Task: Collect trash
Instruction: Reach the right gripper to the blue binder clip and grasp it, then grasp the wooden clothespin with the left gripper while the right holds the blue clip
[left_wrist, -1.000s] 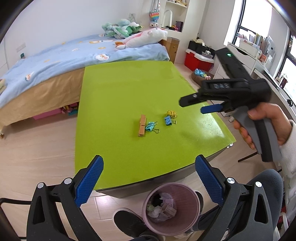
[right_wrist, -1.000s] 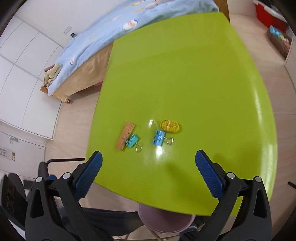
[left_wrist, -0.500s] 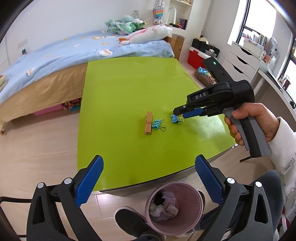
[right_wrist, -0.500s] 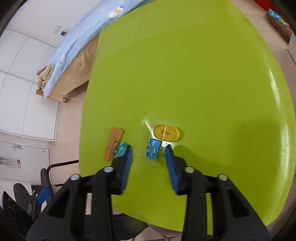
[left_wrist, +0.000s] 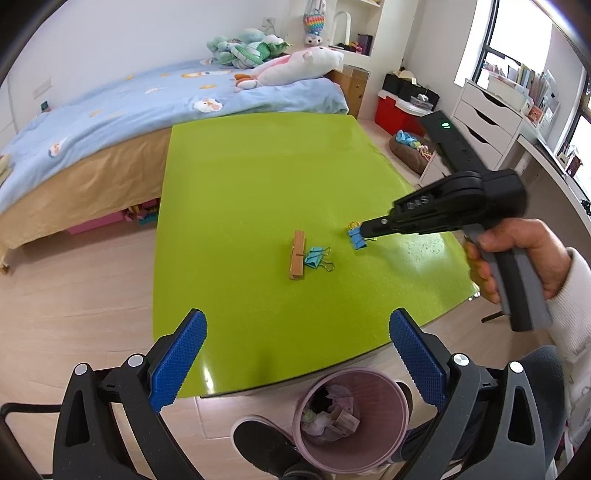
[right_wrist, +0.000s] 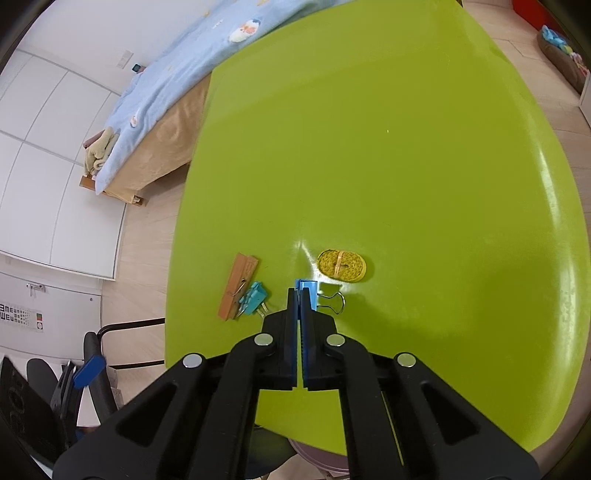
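On the green table (left_wrist: 258, 166) lie a blue binder clip (left_wrist: 355, 239), a teal binder clip (left_wrist: 314, 256), a wooden clothespin (left_wrist: 297, 260) and a yellow coiled band (right_wrist: 341, 265). My right gripper (right_wrist: 298, 293) is down at the table with its jaws pressed together on the left edge of the blue binder clip (right_wrist: 313, 293). The right finger covers part of the clip. The left wrist view shows that right gripper (left_wrist: 364, 230) in a hand, tip on the clip. Over the table's near edge my left gripper (left_wrist: 297, 321) hangs open and holds nothing.
A pink waste bin (left_wrist: 376, 391) with crumpled paper stands on the floor below the table's near edge, beside a shoe (left_wrist: 258, 439). A bed (left_wrist: 110, 122) lies beyond the table's far left. White drawers (left_wrist: 487, 122) and a red box (left_wrist: 391, 110) stand at the right.
The right gripper came down to the table from mid-air and its jaws went from wide open to shut at the blue binder clip. My left gripper stayed open in place.
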